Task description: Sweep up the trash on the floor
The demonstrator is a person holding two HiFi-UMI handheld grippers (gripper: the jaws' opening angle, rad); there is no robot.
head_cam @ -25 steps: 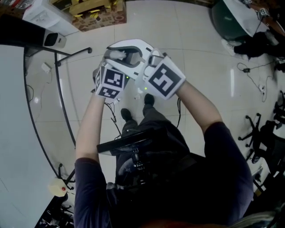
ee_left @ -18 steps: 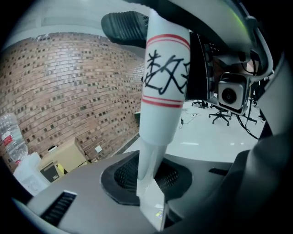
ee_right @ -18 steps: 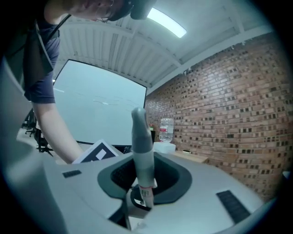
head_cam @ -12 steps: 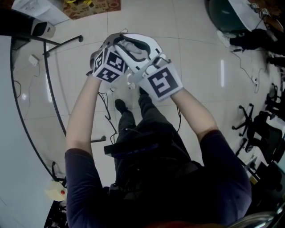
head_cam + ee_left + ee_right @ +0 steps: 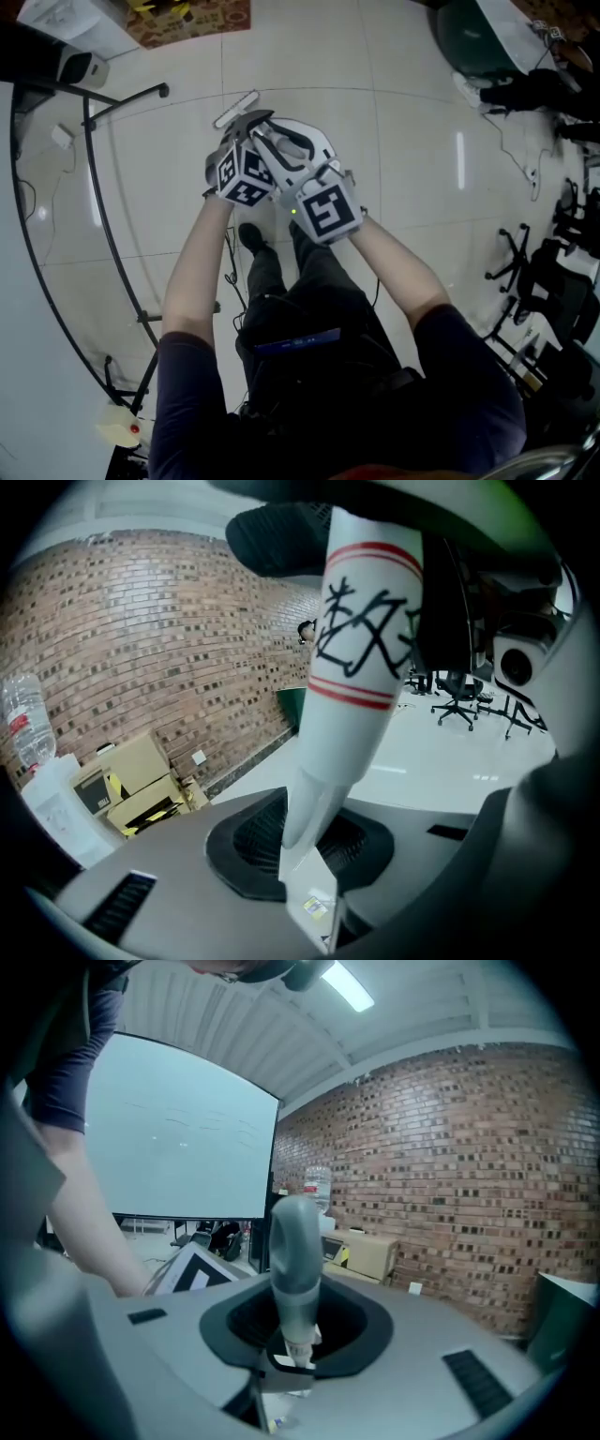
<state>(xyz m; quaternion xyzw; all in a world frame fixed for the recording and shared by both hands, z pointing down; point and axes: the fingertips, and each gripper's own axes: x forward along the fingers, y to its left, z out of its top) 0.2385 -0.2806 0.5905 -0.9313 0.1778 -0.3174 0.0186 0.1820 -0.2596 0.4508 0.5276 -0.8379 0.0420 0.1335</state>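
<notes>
In the head view both grippers are held close together, low over the white tiled floor [image 5: 412, 112]. My left gripper [image 5: 249, 139] is shut on a white handle [image 5: 361, 658] with red bands and black marks; a white bar [image 5: 236, 108] sticks out just past it. My right gripper [image 5: 302, 176] is shut on a grey handle [image 5: 295, 1260], which seems to belong to the white dustpan [image 5: 298, 141] lying between the two grippers. I cannot make out loose trash on the tiles.
The person's shoes [image 5: 251, 234] stand right under the grippers. A curved black frame [image 5: 94, 197] with a white screen runs along the left. Cardboard boxes [image 5: 187, 14] lie at the back. A green bin [image 5: 478, 47], cables and office chairs [image 5: 530, 272] are at the right.
Both grippers have sunk toward the floor together, carrying the dustpan and the white handle down with them. Both grips look unchanged.
</notes>
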